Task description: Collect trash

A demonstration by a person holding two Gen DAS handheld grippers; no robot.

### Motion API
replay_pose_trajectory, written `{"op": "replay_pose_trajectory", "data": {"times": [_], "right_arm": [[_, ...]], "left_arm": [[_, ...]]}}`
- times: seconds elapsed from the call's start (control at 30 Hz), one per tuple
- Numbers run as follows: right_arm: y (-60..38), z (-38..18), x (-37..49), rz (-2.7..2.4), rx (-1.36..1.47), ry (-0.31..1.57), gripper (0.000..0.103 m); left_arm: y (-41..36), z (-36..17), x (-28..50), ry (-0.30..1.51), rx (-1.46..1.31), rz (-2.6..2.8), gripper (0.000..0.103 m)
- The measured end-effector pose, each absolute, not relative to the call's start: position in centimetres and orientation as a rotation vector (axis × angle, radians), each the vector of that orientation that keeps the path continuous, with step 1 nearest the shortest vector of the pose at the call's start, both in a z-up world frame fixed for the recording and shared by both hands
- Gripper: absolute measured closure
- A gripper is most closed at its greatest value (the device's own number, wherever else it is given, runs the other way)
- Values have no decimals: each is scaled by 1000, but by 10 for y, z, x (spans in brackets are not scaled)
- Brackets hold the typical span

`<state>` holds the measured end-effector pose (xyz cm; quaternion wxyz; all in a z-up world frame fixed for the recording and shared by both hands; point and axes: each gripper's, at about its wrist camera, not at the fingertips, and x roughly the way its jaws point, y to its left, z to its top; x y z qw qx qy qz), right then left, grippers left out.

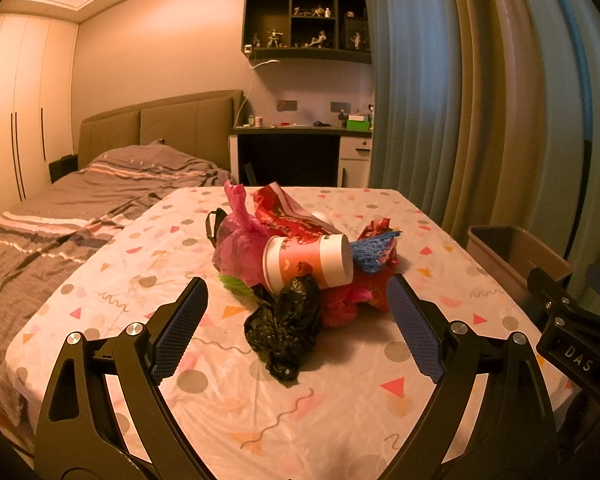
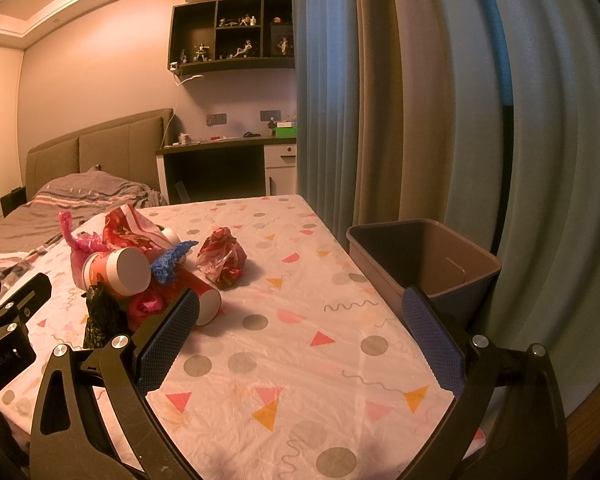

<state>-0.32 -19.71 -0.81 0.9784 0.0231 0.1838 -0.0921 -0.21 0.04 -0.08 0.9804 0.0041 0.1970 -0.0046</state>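
A pile of trash lies on the patterned tablecloth (image 1: 300, 392): a crumpled black bag (image 1: 284, 328), a paper cup (image 1: 308, 260) on its side, a pink bag (image 1: 240, 240), a red wrapper (image 1: 288, 216) and blue netting (image 1: 374, 250). My left gripper (image 1: 298, 292) is open, its fingers either side of the black bag, just short of it. My right gripper (image 2: 300, 304) is open and empty above the table, right of the pile. It faces a crumpled red wrapper (image 2: 222, 260) and a second cup (image 2: 204, 300) on its side. The grey bin (image 2: 424, 264) stands at the table's right edge.
A bed (image 1: 80, 216) lies left of the table. Curtains (image 1: 480, 100) hang on the right behind the bin (image 1: 516, 260). A desk (image 1: 300, 148) and wall shelves (image 1: 304, 24) stand at the far wall. The other gripper's body (image 1: 576, 332) shows at the right.
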Motion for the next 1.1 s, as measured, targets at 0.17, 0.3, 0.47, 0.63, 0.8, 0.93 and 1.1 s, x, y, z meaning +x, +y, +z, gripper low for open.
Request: {"op": "replay_pose_trajectory", "data": {"times": [0.17,0.3,0.47,0.63,0.8,0.93,1.1], "right_arm": [[-197,-8,-3,-187,48,371,5],[-197,-8,-4,-187,46,368,5],[-197,-8,-3,-186,48,370,5],[-197,-8,-3,-185,48,370,5],[-197,-8,-4,-186,48,369,5],[-197,-8,-3,-186,47,369,5],[-197,-8,-3,-186,47,369,5]], "left_arm": [[-4,-1,-2,395,8,-8,14],[1,-1,-2,396,4,-10,14],[1,-1,-2,394,4,-9,14],[0,-1,-2,397,4,-9,14],[2,-1,-2,393,0,-10,14],[1,-1,-3,394,1,-10,14],[-6,-1,-2,395,3,-12,14]]}}
